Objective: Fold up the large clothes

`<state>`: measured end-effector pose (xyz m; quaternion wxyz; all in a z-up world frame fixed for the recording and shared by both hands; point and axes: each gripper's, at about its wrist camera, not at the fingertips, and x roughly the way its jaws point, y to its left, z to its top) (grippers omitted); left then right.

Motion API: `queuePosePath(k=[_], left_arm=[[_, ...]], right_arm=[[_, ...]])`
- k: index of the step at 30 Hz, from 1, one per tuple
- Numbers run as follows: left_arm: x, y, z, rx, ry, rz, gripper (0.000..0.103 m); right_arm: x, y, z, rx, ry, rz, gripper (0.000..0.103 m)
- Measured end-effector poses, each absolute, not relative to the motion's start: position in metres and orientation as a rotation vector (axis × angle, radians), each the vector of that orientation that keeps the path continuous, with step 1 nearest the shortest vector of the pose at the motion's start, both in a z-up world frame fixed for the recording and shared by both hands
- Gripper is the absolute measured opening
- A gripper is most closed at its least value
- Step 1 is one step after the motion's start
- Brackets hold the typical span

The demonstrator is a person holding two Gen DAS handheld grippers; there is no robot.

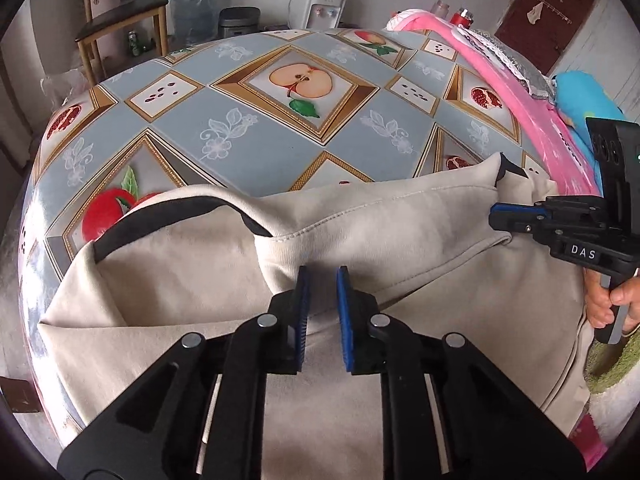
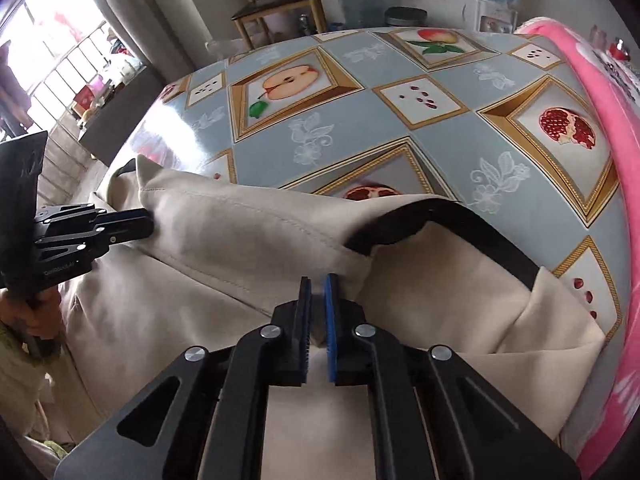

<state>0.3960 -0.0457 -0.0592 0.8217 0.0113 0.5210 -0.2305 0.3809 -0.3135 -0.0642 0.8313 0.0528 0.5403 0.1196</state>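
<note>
A large beige garment (image 1: 180, 272) with black trim (image 1: 160, 216) lies bunched at the near side of the table. In the left wrist view my left gripper (image 1: 322, 274) points down at a raised fold of it, with the blue pads close together and the cloth pinched at their tips. My right gripper (image 1: 494, 218) comes in from the right and clamps the hem. In the right wrist view the right gripper (image 2: 319, 280) is shut on a fold of the garment (image 2: 240, 232) beside the black trim (image 2: 480, 228). The left gripper (image 2: 148, 222) grips the far hem.
The table (image 1: 280, 128) wears a grey-blue oilcloth with fruit pictures. A pink blanket (image 1: 520, 92) runs along its right side, with a blue bundle (image 1: 588, 96) behind it. A wooden chair (image 1: 120, 20) and a water dispenser (image 1: 324, 8) stand beyond. A hand (image 1: 608, 300) holds the right gripper's handle.
</note>
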Motion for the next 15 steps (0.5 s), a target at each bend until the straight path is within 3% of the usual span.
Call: queuePosePath(k=[5, 9, 15], left_arm=[[0.396, -0.047, -0.059, 0.030, 1.102, -0.494, 0.015], [0.396, -0.046, -0.058, 0.029, 1.103, -0.499, 0.015], [0.395, -0.046, -0.058, 0.043, 1.094, -0.501, 0.015]], right_arm=[[0.383, -0.306, -0.066, 0.010, 1.138, 0.158, 0.007], [0.385, -0.314, -0.063, -0.022, 1.143, 0.098, 0.024], [0.367, -0.296, -0.035, 0.038, 1.089, 0.210, 0.024]])
